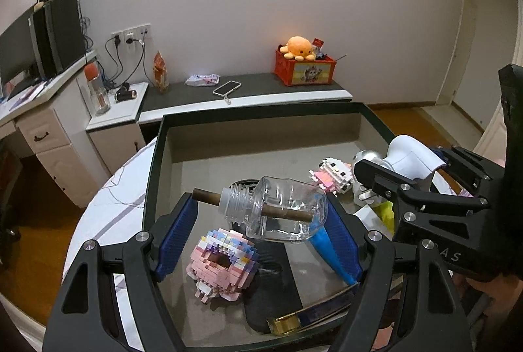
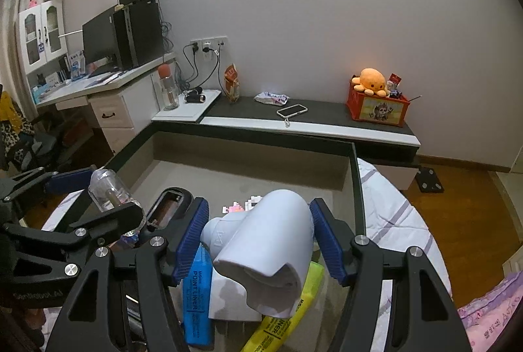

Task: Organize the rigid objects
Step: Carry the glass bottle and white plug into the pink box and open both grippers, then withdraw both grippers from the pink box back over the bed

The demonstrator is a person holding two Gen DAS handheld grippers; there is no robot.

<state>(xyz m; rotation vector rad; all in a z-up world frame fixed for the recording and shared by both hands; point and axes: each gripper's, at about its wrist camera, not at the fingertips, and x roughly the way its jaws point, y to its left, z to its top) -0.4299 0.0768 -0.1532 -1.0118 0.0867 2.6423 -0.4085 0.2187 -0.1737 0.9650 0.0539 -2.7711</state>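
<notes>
A shallow dark-rimmed tray [image 1: 157, 156] with a grey floor sits on a bed with a white, striped sheet [image 1: 108, 198]. On the tray floor, a pink brick-built model [image 1: 222, 267] lies near the front rim. Behind it to the right stands a smaller pink-and-white brick figure [image 1: 331, 174]. A blue highlighter [image 2: 196, 293] and a yellow highlighter [image 2: 291, 316] lie by the front right corner. A black oval item [image 2: 170, 205] rests left of centre.

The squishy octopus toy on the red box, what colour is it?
Orange. The octopus toy shows best in the right wrist view, sitting atop the red box.
</notes>
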